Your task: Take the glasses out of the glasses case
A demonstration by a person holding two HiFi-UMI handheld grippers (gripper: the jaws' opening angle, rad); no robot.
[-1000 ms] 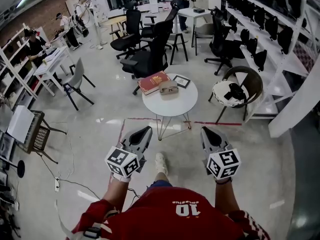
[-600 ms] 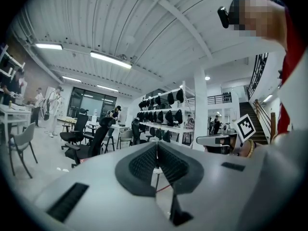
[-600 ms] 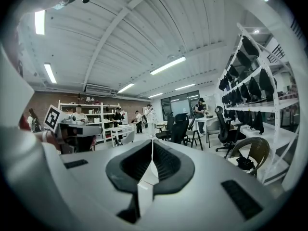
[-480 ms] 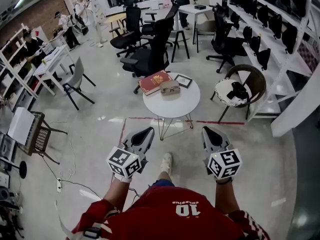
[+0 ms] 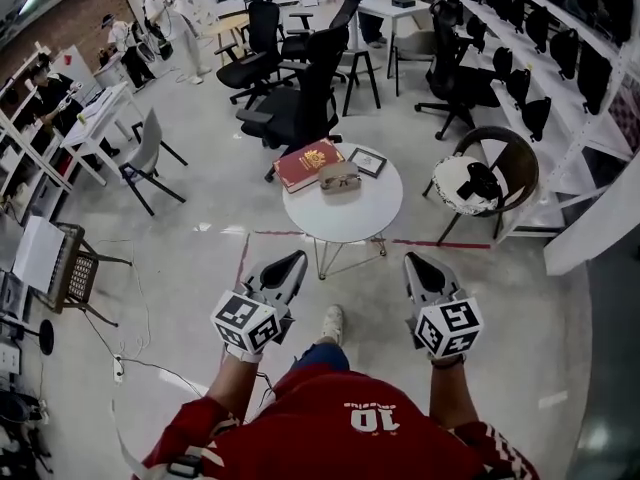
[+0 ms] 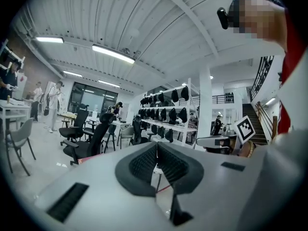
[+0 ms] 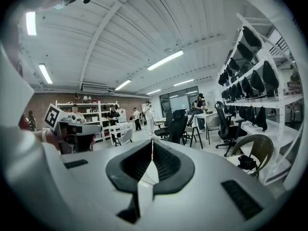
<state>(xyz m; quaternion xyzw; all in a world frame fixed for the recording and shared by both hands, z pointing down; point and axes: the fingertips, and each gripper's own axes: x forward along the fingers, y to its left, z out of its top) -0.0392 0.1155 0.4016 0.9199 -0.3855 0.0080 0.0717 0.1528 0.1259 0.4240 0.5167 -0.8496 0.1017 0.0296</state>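
Note:
A tan glasses case [image 5: 339, 177] lies closed on a small round white table [image 5: 345, 213], well ahead of me in the head view. Both grippers hang in front of my body, far short of the table. My left gripper [image 5: 293, 261] is shut with nothing in it; its dark pads [image 6: 144, 161] meet at the tips. My right gripper [image 5: 412, 261] is shut and empty too, its jaws touching along a thin seam in the right gripper view [image 7: 152, 150]. The glasses themselves are not visible.
A red book [image 5: 307, 163] and a small framed picture [image 5: 367, 161] share the table. A black office chair [image 5: 295, 113] stands behind it, a wicker chair [image 5: 482, 180] with a black object at right. A red floor line [image 5: 300, 235] runs under the table. Shelving [image 5: 560, 78] lines the right.
The table and its things sit slightly lower and nearer in the head view as I step forward. Both grippers stay shut in the same place before me.

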